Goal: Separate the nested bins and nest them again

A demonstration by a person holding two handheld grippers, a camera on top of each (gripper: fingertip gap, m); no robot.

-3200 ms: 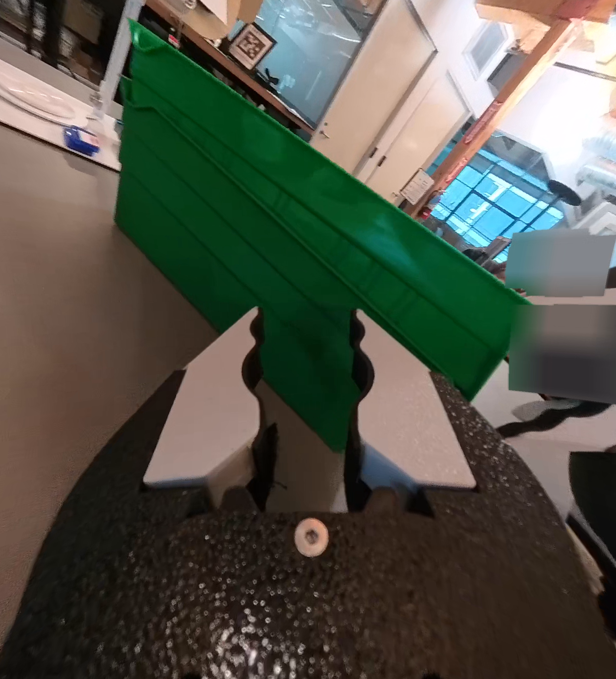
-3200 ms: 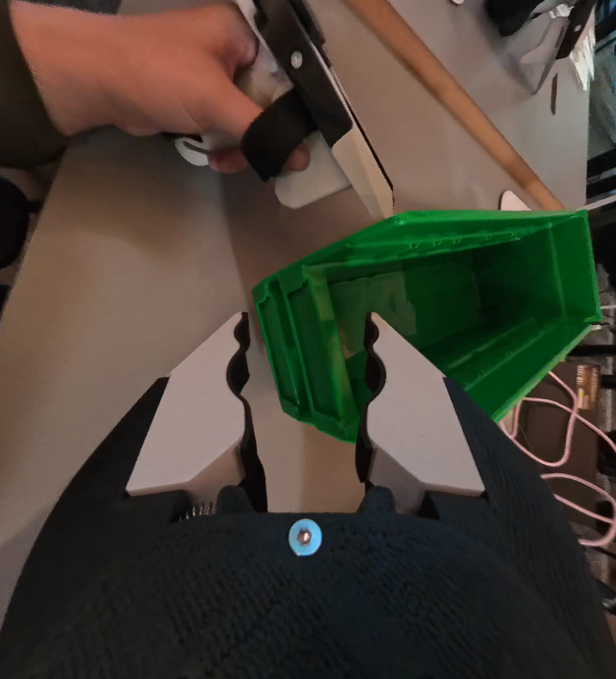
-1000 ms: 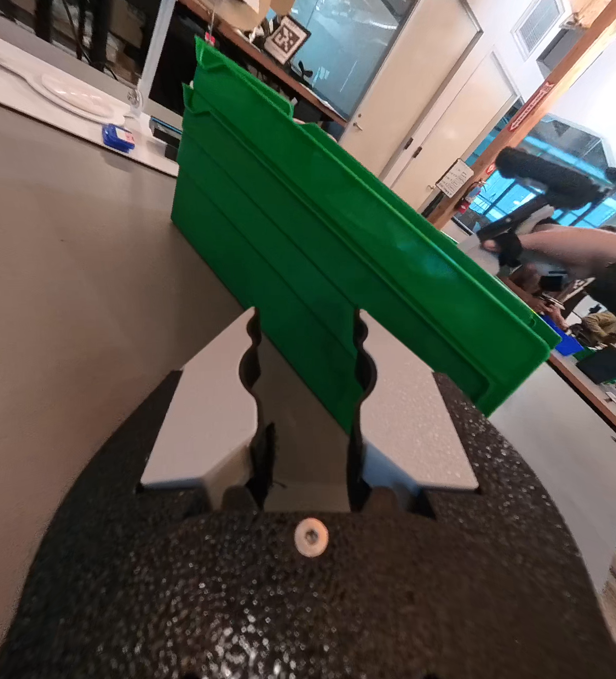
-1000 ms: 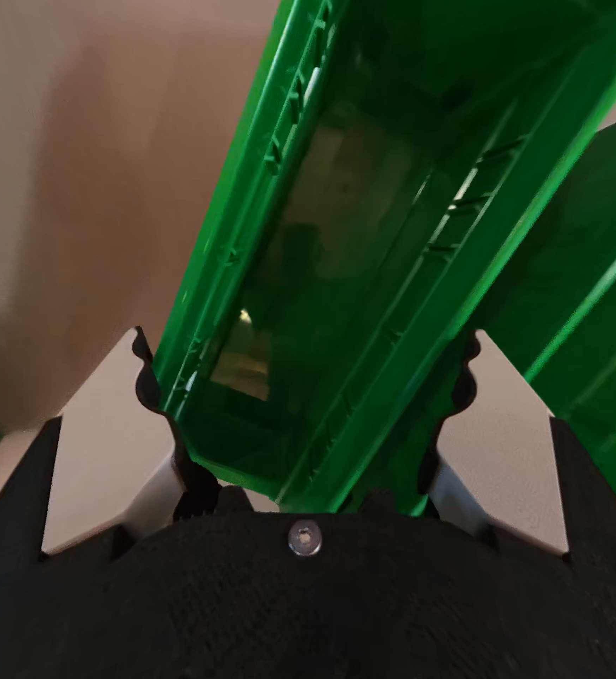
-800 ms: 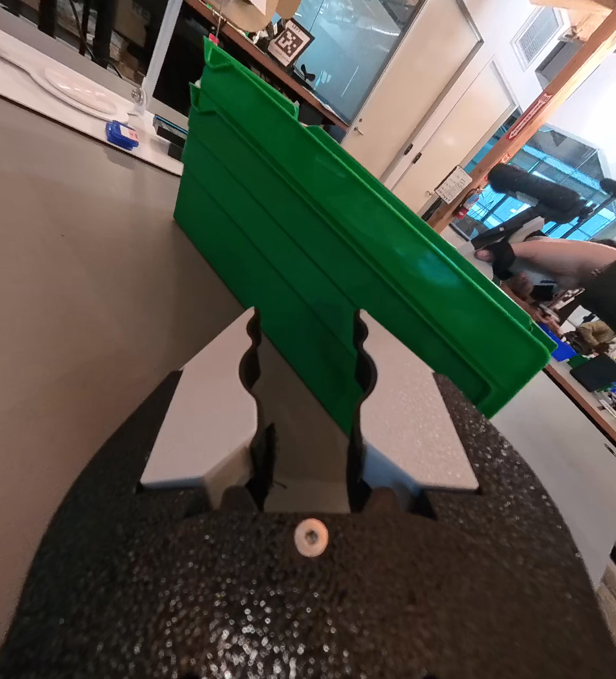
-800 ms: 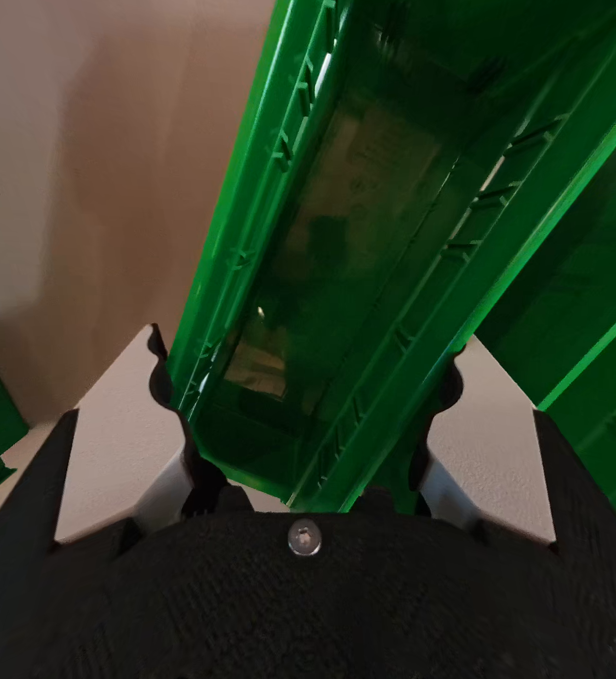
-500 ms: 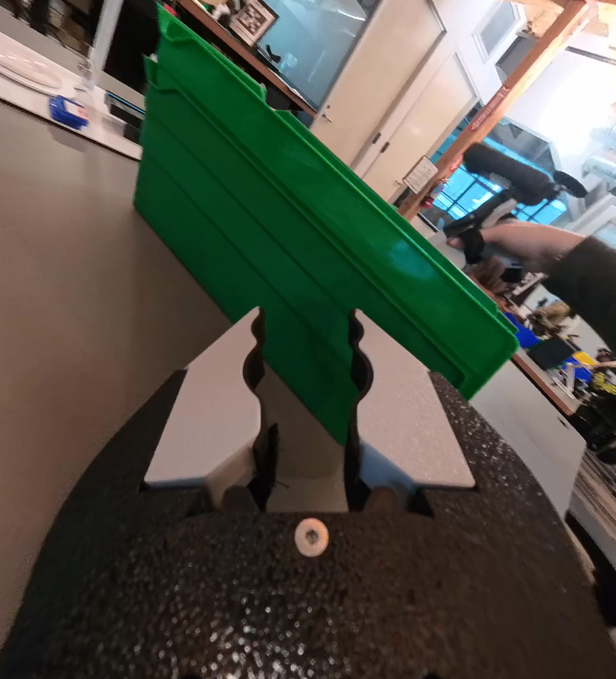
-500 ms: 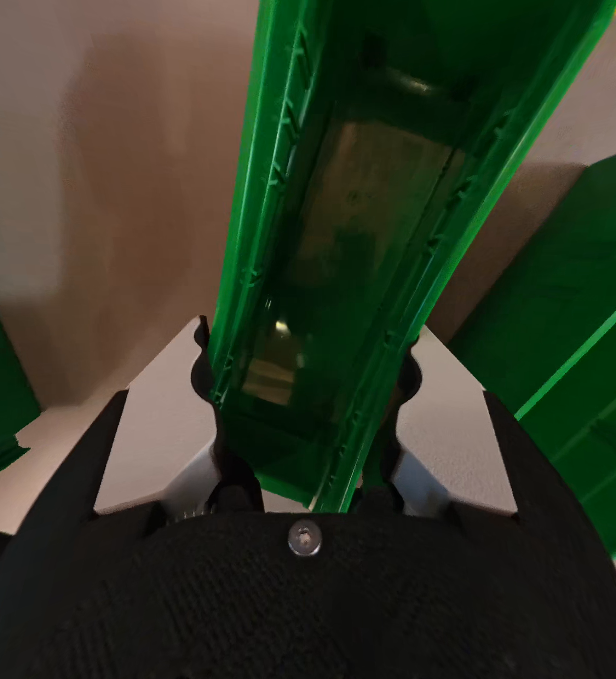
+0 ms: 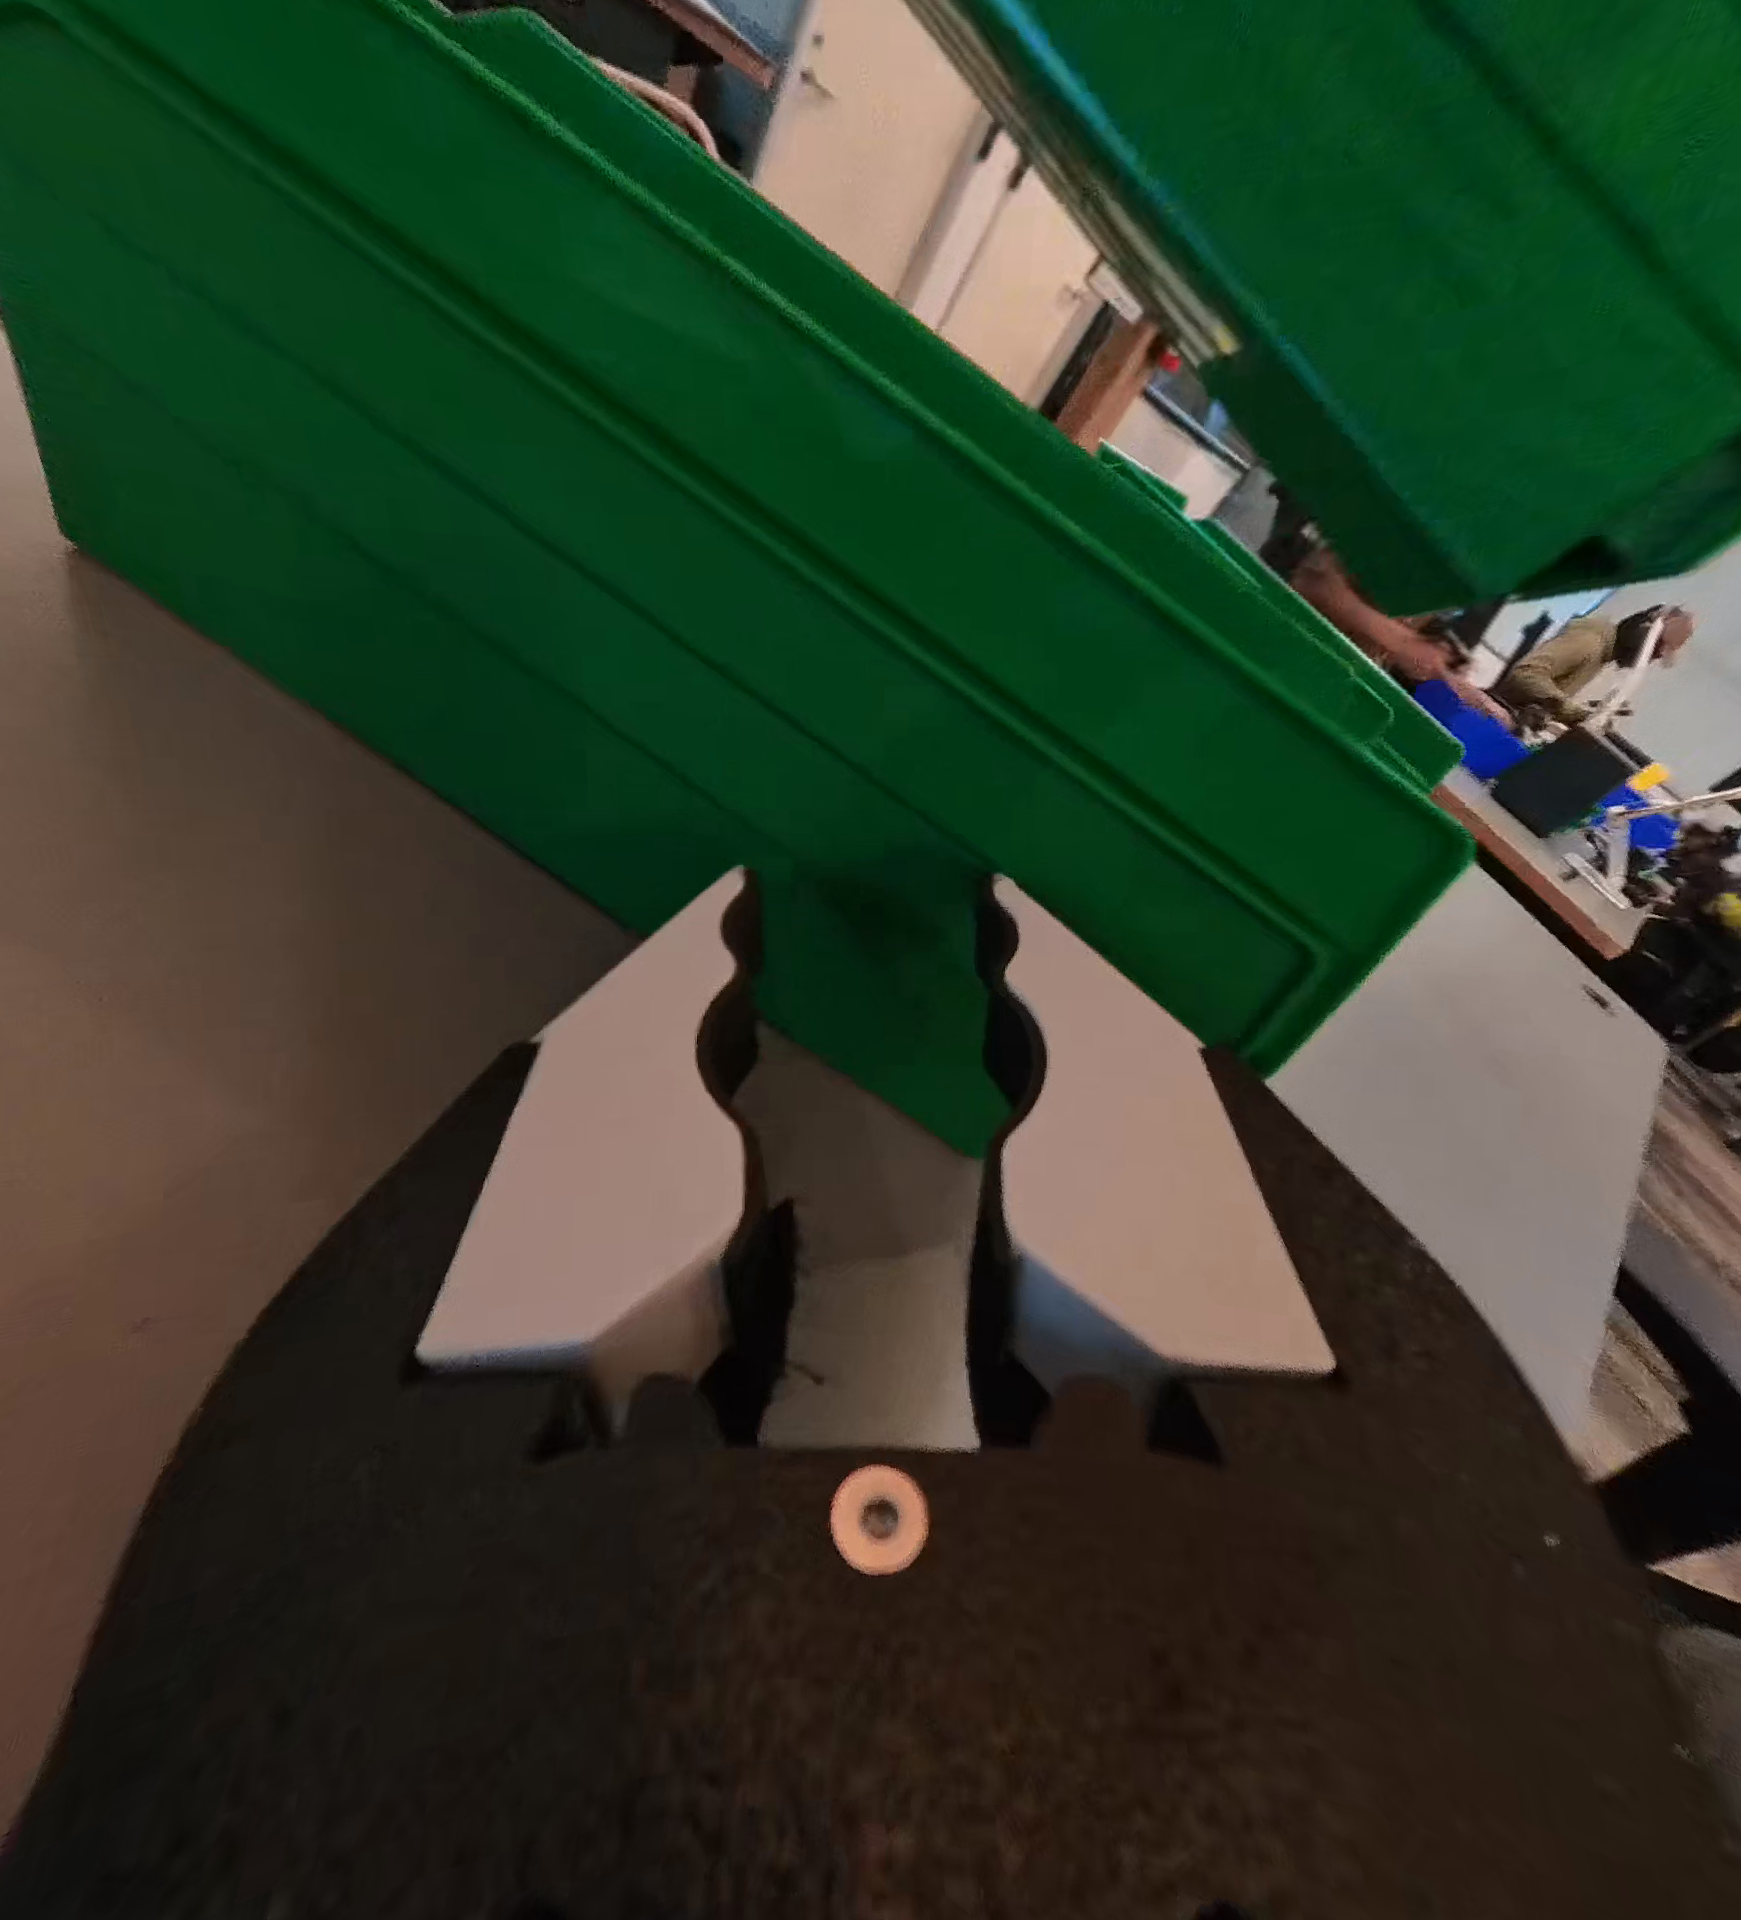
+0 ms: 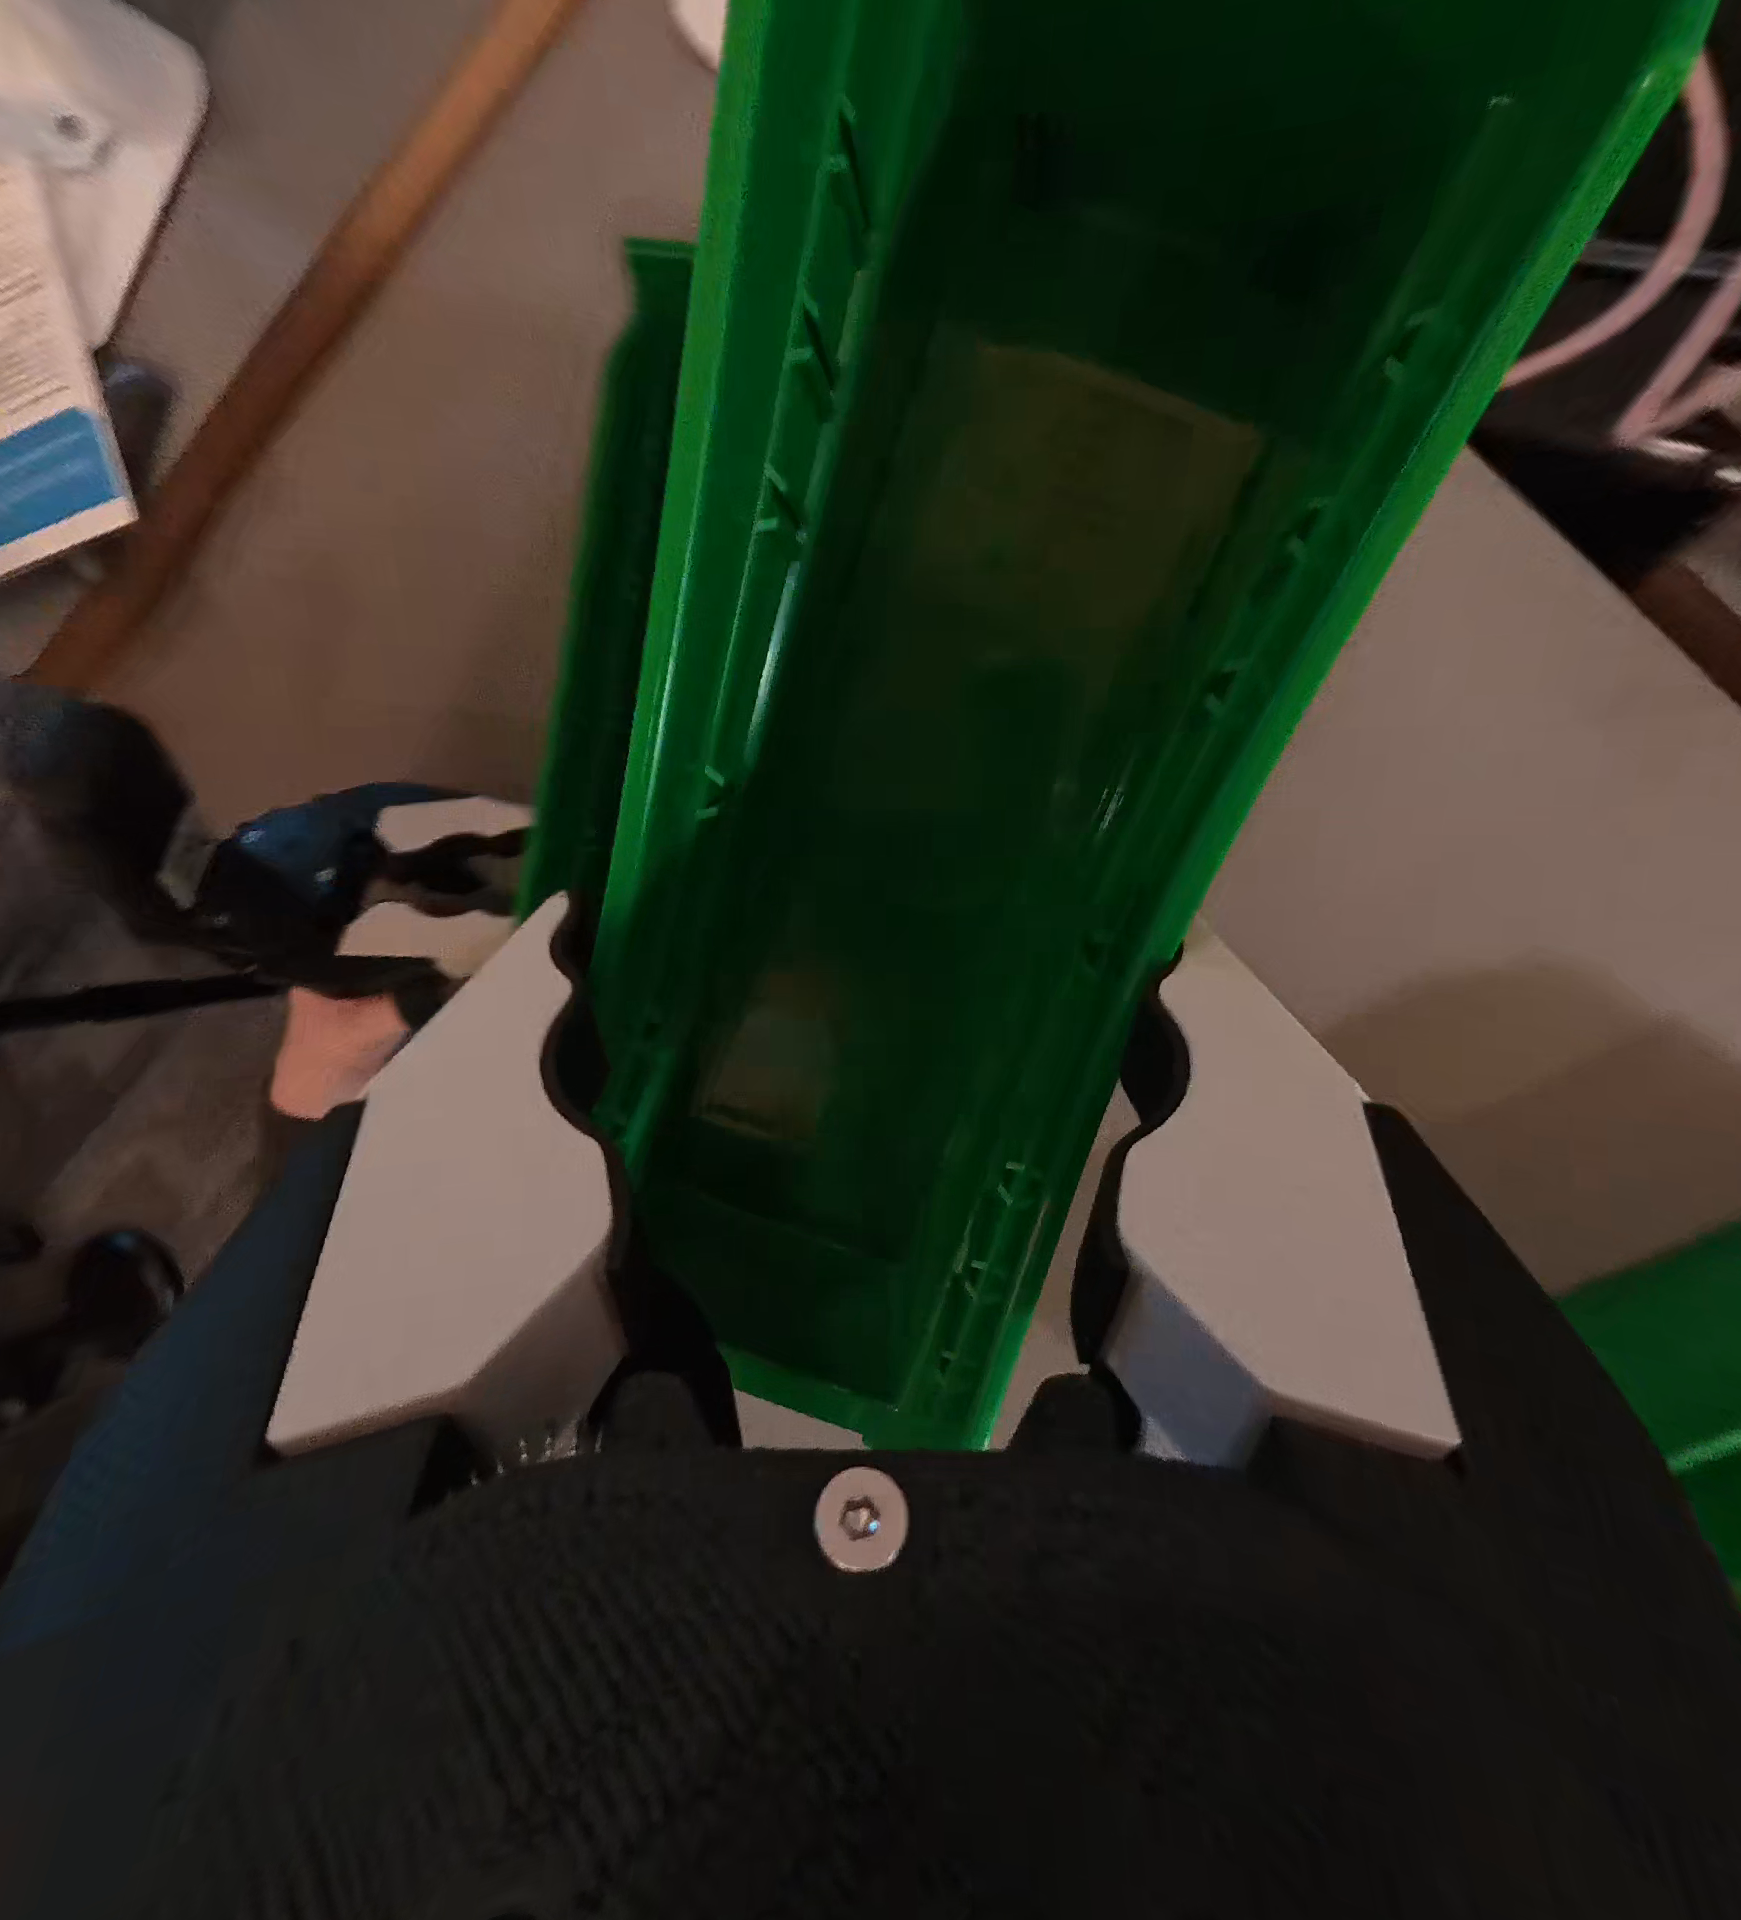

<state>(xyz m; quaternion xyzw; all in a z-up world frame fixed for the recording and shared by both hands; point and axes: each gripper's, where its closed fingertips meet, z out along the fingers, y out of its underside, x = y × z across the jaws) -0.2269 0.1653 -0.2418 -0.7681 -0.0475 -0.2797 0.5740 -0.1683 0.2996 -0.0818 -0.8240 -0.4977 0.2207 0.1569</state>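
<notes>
While the left gripper (image 9: 871, 1029) waits low over the grey-brown tabletop (image 9: 222, 883), its white fingers (image 9: 617, 1174) stand apart with the near corner of a long green plastic bin (image 9: 637, 540) between them; whether the black pads touch the wall cannot be told. That bin sits tilted on the tabletop, a second green rim showing just behind its far edge, so it may hold another bin. A further green plastic bin (image 9: 1448, 260) hangs overhead at upper right. Beyond lie a cluttered workshop, pale doors and people seated at a distant bench.

Seen from the right wrist, the right gripper (image 10: 871, 1091) is clamped across the narrow end of the raised green bin (image 10: 1032, 644), one finger on each long wall, its open cavity facing the camera. It hangs above the tabletop (image 10: 1468, 831), with the left gripper (image 10: 440, 883) and another green rim visible beneath it at left. Papers and pink cables crowd the table's edges.

Such moulded bins appear light and stiff but smooth-walled; a grip on the ribbed rim or end wall, as here, looks likeliest to resist slipping during re-nesting.
</notes>
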